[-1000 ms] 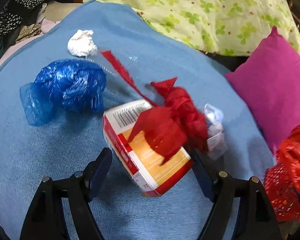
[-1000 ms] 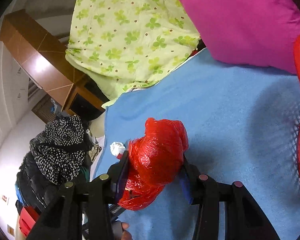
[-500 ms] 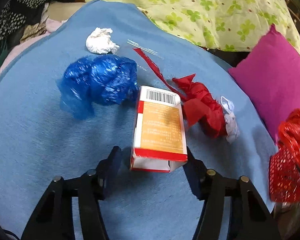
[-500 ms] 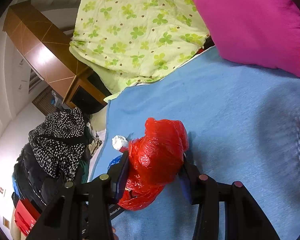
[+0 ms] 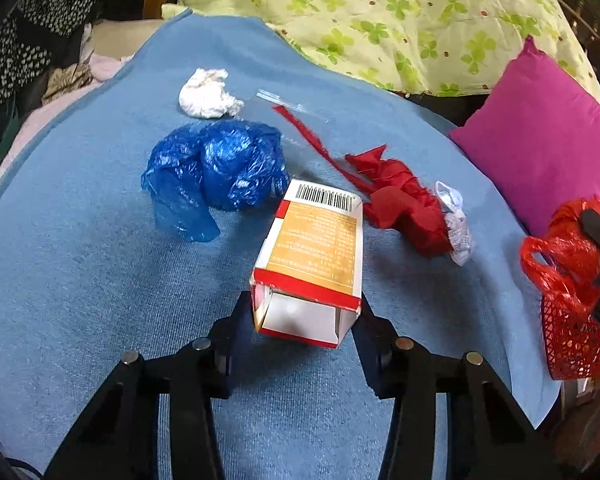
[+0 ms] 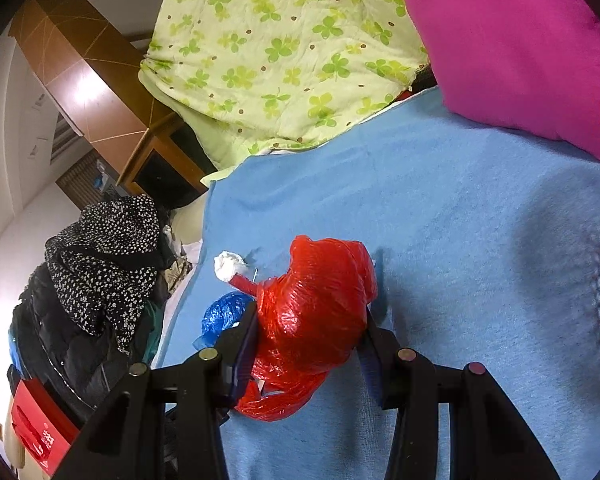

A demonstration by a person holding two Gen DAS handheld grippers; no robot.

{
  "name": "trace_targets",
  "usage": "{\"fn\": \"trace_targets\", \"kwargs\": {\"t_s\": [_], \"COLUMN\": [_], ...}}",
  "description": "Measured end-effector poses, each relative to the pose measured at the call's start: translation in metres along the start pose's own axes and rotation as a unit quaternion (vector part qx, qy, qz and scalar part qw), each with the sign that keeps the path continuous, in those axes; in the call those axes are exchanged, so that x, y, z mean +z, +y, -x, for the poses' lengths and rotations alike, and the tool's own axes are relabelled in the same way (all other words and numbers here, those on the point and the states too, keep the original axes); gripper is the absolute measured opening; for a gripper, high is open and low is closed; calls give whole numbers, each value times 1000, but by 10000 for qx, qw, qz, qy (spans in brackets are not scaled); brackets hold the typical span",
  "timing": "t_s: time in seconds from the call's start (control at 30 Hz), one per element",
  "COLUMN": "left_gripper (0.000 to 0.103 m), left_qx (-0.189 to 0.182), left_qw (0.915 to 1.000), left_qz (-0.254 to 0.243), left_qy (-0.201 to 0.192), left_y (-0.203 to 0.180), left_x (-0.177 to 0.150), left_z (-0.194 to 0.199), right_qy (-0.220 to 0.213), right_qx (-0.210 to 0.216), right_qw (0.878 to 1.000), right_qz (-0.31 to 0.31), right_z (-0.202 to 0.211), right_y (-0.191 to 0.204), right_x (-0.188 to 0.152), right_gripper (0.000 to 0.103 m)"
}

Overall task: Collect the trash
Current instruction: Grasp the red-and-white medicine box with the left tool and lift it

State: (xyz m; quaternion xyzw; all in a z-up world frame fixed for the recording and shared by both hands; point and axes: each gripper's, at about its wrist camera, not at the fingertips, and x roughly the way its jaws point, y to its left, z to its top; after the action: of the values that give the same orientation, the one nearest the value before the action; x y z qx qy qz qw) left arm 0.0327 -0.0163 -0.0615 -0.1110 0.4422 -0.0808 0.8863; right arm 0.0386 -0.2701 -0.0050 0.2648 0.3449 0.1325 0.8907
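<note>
left wrist: carton (image 5: 314, 256) sits clamped between just-closing jaws.

Legible marks: a black barcode on the white far end panel of the red-and-orange carton (image 5: 314, 248); the small print rows on its orange face are too blurred to read, as are the white characters on the red box (image 6: 36, 434).

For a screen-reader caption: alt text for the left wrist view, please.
The left gripper has just been closing on an open-ended red and white carton lying on a blue blanket, with a crumpled blue plastic bag and white tissue behind.
</note>
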Motion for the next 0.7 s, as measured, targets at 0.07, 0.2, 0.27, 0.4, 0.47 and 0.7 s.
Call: {"fn": "trace_targets", "kwargs": {"t_s": [0.07, 0.2, 0.27, 0.4, 0.47, 0.7], "left_gripper": [48, 48, 48, 47, 47, 47], "left_qx": [-25, -32, -53, -89, -121, -267], "left_qw": [10000, 9999, 9999, 9998, 9996, 9990], "left_qz": [-76, -119, -127, -194, -233, -322], "left_qy": [-58, -70, -24, -33, -72, -180], "left_y": [-3, -5, -6, -13, -17, -31], "left_x": [-1, -6, -10, -22, -28, -49], "left_z": [5, 12, 14, 23, 28, 45], "right_qy": [-40, -71, -102, -198, -237, -400], "right_qx": [-55, -87, -94, -114, -107, -102], "right_qw": [10000, 9998, 9998, 9996, 9995, 9989], "right_qz": [72, 140, 168, 186, 192, 239], "right_z": [3, 10, 16, 27, 33, 53], "right_y": [1, 0, -2, -4, -5, -8], "right_x": [1, 2, 2, 4, 6, 8], "right_gripper": [48, 48, 48, 48, 48, 48]}}
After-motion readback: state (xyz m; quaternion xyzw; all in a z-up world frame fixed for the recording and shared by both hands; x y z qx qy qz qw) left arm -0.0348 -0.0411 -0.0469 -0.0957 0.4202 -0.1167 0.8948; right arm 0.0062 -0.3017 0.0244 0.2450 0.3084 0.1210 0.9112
